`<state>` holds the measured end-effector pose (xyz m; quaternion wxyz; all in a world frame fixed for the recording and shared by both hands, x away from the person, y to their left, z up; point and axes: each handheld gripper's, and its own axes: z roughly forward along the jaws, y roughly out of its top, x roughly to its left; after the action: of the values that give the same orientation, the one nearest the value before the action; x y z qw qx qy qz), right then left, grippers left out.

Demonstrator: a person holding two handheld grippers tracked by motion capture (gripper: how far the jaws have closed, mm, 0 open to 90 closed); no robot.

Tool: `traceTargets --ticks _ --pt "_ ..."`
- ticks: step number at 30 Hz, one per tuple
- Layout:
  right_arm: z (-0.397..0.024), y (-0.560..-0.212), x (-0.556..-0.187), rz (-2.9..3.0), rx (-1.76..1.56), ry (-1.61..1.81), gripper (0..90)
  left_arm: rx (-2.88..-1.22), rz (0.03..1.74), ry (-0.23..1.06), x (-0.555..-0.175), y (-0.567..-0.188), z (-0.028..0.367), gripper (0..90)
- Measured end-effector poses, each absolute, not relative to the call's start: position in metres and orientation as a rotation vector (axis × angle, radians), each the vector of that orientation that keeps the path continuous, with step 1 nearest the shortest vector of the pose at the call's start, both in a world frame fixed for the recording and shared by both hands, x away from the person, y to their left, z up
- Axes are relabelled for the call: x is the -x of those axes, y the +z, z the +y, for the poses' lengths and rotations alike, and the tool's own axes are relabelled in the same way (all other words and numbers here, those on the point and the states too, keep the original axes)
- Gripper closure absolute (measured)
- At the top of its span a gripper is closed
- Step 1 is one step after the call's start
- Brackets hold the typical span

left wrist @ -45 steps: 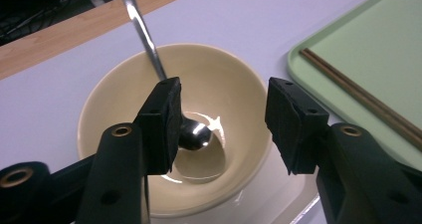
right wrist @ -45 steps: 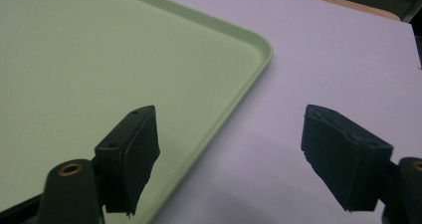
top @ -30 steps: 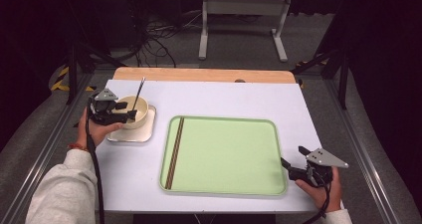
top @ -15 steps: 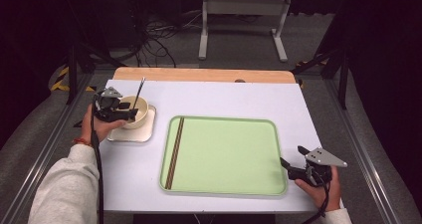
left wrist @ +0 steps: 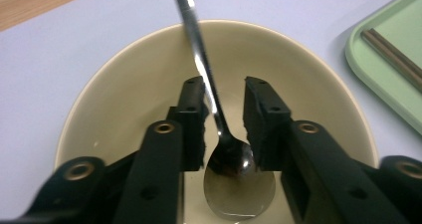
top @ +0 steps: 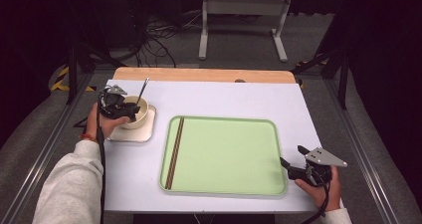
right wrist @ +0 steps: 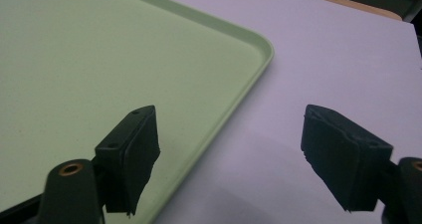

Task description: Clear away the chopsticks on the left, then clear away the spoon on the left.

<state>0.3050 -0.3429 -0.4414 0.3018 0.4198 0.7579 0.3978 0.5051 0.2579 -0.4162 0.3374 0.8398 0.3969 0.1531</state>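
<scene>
A pale green tray (top: pixel 224 154) with brown chopsticks (top: pixel 175 152) along its left edge lies on the white table (top: pixel 224 97). Left of the tray, a cream bowl (top: pixel 137 112) sits on a square plate (top: pixel 130 133). The left gripper (left wrist: pixel 224 112) reaches into that bowl, its jaws just closing, narrow around a metal spoon (left wrist: pixel 219 129), one pad touching the handle; the right gripper (right wrist: pixel 231 154) rests wide open, holding nothing, at the tray's near right corner.

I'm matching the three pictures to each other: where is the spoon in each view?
High view: the spoon stands in the cream bowl at left, handle leaning up and back.
Left gripper view: centre, between the left gripper's closing jaws.
Right gripper view: not in it.
Shared landmark: the green tray.
</scene>
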Motion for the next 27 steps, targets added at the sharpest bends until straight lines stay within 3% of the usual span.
traceTargets --ticks 9,27 --pt "-0.344 -0.44 -0.303 1.999 -1.111 1.054 23.4 -2.196 1.035 0.37 -0.506 -0.42 0.254 89.8" --pt "-0.345 -0.437 -0.299 1.98 -1.104 1.063 23.8 -2.088 0.947 0.364 -0.485 -0.39 0.253 90.0"
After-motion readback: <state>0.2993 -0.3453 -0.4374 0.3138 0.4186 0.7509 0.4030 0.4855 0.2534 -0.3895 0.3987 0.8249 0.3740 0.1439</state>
